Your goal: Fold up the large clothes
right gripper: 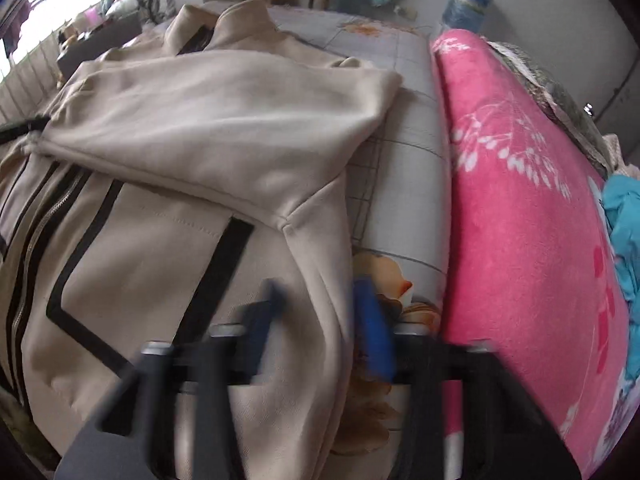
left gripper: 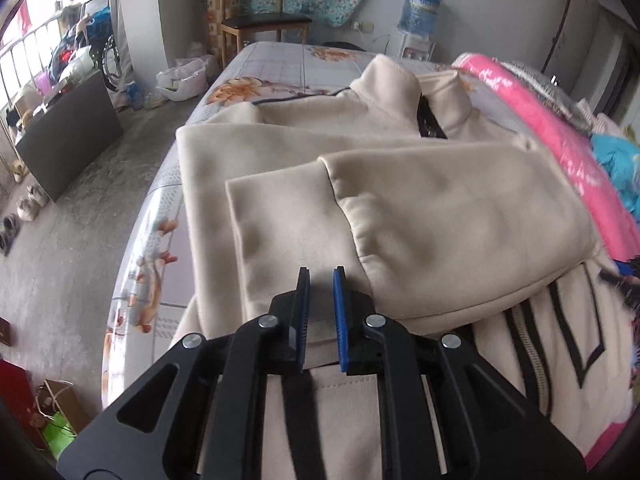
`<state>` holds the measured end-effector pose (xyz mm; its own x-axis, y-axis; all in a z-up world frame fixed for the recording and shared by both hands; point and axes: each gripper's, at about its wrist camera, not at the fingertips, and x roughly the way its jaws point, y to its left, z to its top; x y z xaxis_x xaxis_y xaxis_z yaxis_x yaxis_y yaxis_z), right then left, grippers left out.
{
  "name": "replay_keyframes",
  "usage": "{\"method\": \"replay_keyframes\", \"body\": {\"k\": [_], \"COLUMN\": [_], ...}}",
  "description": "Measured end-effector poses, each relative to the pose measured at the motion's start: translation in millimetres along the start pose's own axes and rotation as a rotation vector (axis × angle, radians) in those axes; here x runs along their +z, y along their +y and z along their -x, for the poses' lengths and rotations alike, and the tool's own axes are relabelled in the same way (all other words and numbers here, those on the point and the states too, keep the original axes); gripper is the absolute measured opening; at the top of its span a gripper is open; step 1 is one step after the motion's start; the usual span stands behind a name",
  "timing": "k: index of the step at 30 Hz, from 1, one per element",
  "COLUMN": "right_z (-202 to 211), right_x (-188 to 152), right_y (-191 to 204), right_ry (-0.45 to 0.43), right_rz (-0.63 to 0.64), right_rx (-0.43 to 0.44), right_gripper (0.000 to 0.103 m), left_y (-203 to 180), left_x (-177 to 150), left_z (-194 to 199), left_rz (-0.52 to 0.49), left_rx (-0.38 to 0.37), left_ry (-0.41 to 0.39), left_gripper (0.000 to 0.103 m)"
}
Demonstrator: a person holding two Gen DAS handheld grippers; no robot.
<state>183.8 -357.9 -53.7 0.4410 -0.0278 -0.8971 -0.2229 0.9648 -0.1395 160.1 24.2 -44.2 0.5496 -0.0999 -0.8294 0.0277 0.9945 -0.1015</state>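
The beige jacket (left gripper: 400, 200) lies on the floral bed sheet (left gripper: 276, 64), both sleeves folded across its chest. The left gripper (left gripper: 322, 276) hovers over the jacket's hem, jaws slightly apart and empty. Only this view shows the wooden chair (left gripper: 260, 12) beyond the jacket. The right view is blurred: the right gripper (right gripper: 320, 292) straddles the jacket's edge beside the pink blanket (right gripper: 520, 208), jaws apart.
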Motion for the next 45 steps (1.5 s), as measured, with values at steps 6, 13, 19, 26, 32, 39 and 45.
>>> {"method": "replay_keyframes", "body": {"k": [6, 13, 19, 26, 32, 39, 45], "right_z": [-7.5, 24.1, 76.4, 79.9, 92.6, 102.5, 99.8], "right_x": [-12.3, -23.8, -79.1, -143.3, -176.9, -197.0, -197.1], "right_y": [-24.1, -28.0, -18.3, 11.7, 36.9, 38.8, 26.5], "right_ry": [-0.015, -0.055, -0.097, -0.037, -0.038, -0.035, -0.031], "right_rz": [-0.132, -0.184, -0.25, -0.344, -0.369, -0.435, -0.509], "right_rx": [0.007, -0.043, 0.014, 0.116, 0.137, 0.179, 0.241], "right_gripper": [0.006, 0.034, 0.048, 0.051, 0.051, 0.051, 0.051], "left_y": [-0.2, 18.3, 60.5, 78.7, 76.7, 68.8, 70.3], "left_x": [-4.5, -8.8, -50.4, -138.6, -191.1, -235.8, -252.8], "left_z": [-3.3, 23.9, 79.8, 118.4, 142.4, 150.2, 140.9], "left_rz": [0.007, 0.025, 0.075, 0.13, 0.195, 0.203, 0.261], "left_rx": [0.023, 0.002, -0.003, -0.039, -0.058, -0.128, -0.177], "left_ry": [0.016, -0.011, -0.028, 0.054, 0.052, 0.123, 0.141], "left_gripper": [0.011, 0.011, 0.022, 0.023, 0.023, 0.027, 0.033]}}
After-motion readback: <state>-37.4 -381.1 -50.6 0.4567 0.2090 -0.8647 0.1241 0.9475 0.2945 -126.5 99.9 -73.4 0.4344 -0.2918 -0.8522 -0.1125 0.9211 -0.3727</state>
